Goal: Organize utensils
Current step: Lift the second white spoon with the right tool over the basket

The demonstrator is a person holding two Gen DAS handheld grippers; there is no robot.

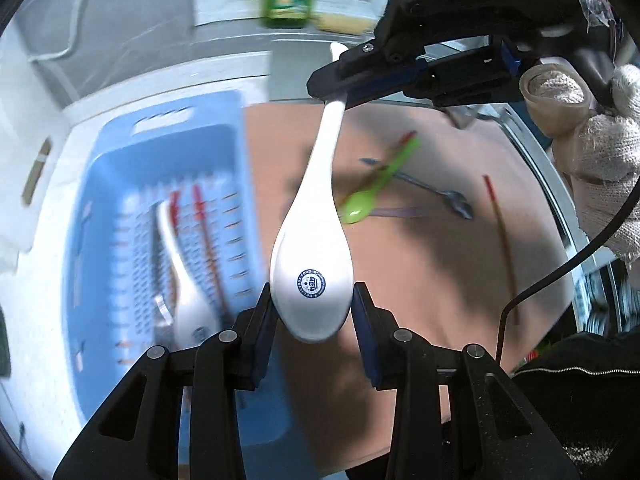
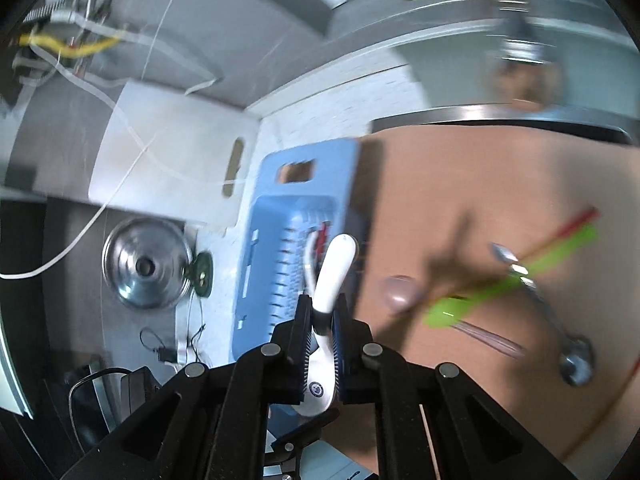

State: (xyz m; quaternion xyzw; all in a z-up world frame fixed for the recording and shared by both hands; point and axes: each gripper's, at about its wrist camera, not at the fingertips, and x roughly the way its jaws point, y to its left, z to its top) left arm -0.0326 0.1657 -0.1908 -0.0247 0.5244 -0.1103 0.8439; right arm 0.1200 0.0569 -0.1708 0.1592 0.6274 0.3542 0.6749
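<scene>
I carry 1 white ceramic spoon [image 1: 312,256] between both tools: my left hand-held gripper [image 1: 312,300] is part open, pads clamped on its bowl, and my right hand-held gripper [image 2: 323,320] is nearly closed, pinching its handle. The spoon hangs over the edge where the blue basket [image 1: 120,168] meets the brown worktop [image 1: 420,280]. A green spoon [image 1: 360,206] and a metal spoon [image 1: 448,196] lie on the board; bare board lies around them.

Two wrist fisheyes, close and steeply downward, both over blue basket [image 1: 120,184] and brown board [image 2: 480,184].
</scene>
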